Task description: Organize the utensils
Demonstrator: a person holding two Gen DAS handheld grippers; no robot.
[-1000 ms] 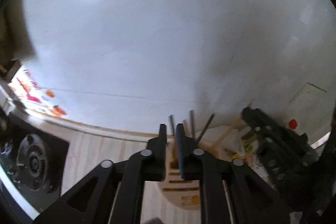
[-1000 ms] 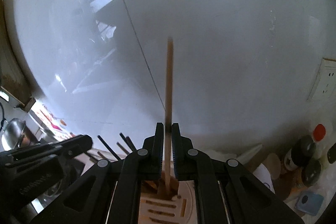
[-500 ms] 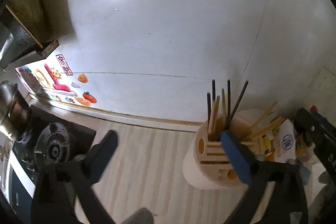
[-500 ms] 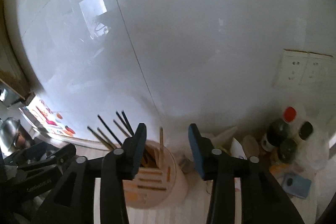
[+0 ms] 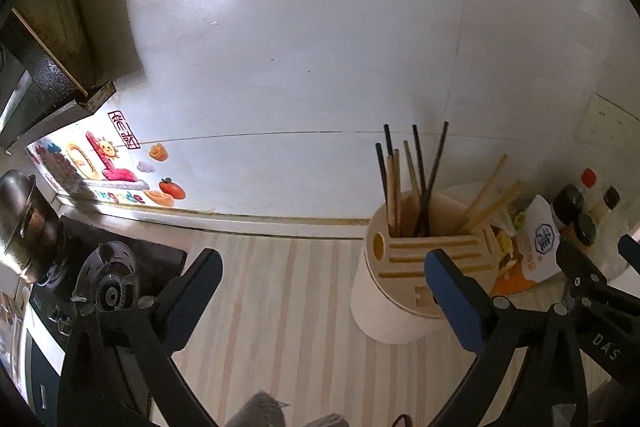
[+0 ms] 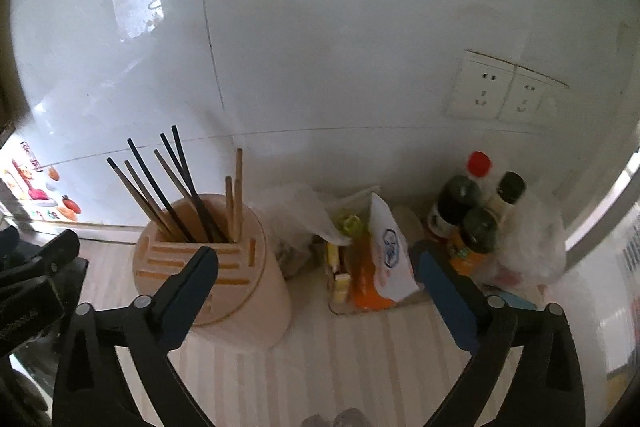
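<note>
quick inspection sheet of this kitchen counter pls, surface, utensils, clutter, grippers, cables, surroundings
surface: striped counter, bare in front of the holder.
job's things: chopsticks, dark and wooden, upright in the round holder.
clutter: bottles, packets and plastic bag right of holder.
grippers: left hand-held gripper open and empty; right hand-held gripper has just been opening, nothing between its jaws.
cables: nothing seen.
surroundings: white wall, sockets, stove burner, pot.

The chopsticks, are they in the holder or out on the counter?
In. The chopsticks stand with their lower ends down in the holder, tops sticking up and leaning; none lie on the counter.
</note>
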